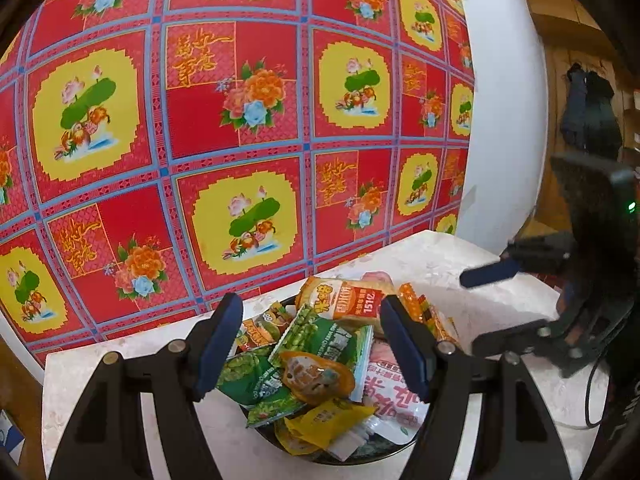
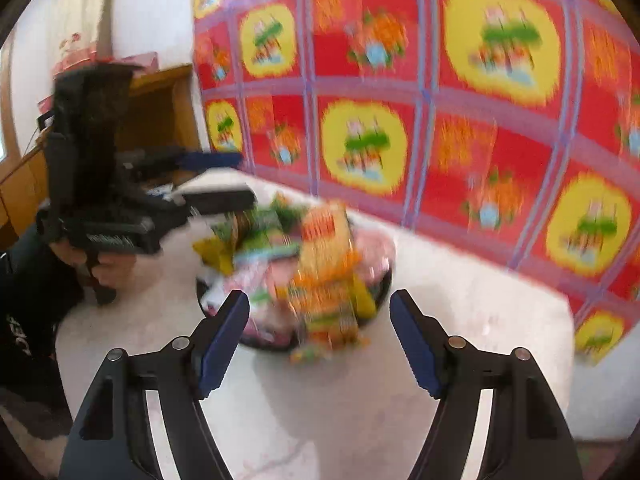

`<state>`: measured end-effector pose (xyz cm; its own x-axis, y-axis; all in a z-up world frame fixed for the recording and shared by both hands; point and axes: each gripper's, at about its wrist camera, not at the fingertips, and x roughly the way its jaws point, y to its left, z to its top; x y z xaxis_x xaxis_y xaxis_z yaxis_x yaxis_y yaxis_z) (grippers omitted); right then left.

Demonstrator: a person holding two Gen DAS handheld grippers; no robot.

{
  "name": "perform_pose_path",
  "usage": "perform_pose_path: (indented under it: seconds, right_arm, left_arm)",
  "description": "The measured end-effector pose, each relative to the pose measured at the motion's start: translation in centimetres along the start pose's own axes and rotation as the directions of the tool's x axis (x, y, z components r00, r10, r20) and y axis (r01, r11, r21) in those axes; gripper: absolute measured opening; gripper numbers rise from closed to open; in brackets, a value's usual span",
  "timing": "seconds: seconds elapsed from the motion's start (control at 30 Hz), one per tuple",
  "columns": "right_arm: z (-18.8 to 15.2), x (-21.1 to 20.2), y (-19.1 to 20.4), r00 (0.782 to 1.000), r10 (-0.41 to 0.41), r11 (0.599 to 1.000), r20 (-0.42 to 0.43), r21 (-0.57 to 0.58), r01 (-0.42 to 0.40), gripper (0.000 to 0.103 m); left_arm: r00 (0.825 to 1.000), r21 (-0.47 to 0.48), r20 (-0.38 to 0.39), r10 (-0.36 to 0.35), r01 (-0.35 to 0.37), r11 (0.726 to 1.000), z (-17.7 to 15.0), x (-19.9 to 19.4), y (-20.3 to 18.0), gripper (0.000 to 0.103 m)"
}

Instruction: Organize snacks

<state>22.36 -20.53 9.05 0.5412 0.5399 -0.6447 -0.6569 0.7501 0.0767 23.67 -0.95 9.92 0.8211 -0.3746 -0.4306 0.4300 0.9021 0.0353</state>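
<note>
Two tools hover over the pale bench (image 1: 440, 252), each with its fingers spread wide and nothing between them. The left tool (image 1: 310, 346) sits low, directly above the dark bowl (image 1: 360, 458) heaped with snack packets (image 1: 316, 344), which lie between and just past its fingertips. The right tool (image 2: 320, 340) points at the same bowl (image 2: 384, 280) from the other side, apart from it, its view blurred.

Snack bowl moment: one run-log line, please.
left tongs: open, over snack bowl | right tongs: open, empty, near bowl | snacks: piled in bowl | table
</note>
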Motion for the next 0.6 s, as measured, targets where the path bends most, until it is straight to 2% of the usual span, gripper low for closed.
perform_pose_path:
  seconds: [0.07, 0.17, 0.2, 0.23, 0.27, 0.6]
  right_arm:
    - [-0.5, 0.8, -0.6, 1.0, 0.009, 0.999, -0.027, 0.041, -0.008, 0.044]
    - [-0.8, 1.5, -0.8, 0.998, 0.049, 0.997, -0.048, 0.053, -0.047, 0.02]
    - [-0.8, 1.6, -0.9, 0.997, 0.06, 0.997, -0.054, 0.057, -0.057, 0.016]
    - [-0.8, 1.6, -0.8, 0.997, 0.061, 0.997, -0.054, 0.058, -0.058, 0.006]
    - [-0.7, 1.6, -0.8, 0.997, 0.061, 0.997, -0.053, 0.058, -0.058, 0.003]
    - [-0.2, 2.8, 0.2, 0.996, 0.06, 0.998, -0.07, 0.042, -0.057, 0.003]
  left_arm:
    - [1.0, 0.002, -0.001, 0.004, -0.004, 1.0, 0.0, 0.0, -0.1, 0.075]
    - [1.0, -0.001, -0.001, 0.011, -0.011, 1.0, 0.0, 0.0, 0.1, 0.075]
    - [1.0, -0.005, -0.003, 0.011, -0.011, 1.0, 0.0, 0.0, 0.2, 0.075]
    - [1.0, -0.008, -0.004, 0.01, -0.01, 1.0, 0.0, 0.0, 0.3, 0.075]
    - [1.0, -0.011, -0.007, 0.009, -0.009, 1.0, 0.0, 0.1, 0.3, 0.075]
    - [1.0, 0.024, 0.005, 0.014, -0.014, 1.0, 0.1, -0.3, -0.3, 0.075]
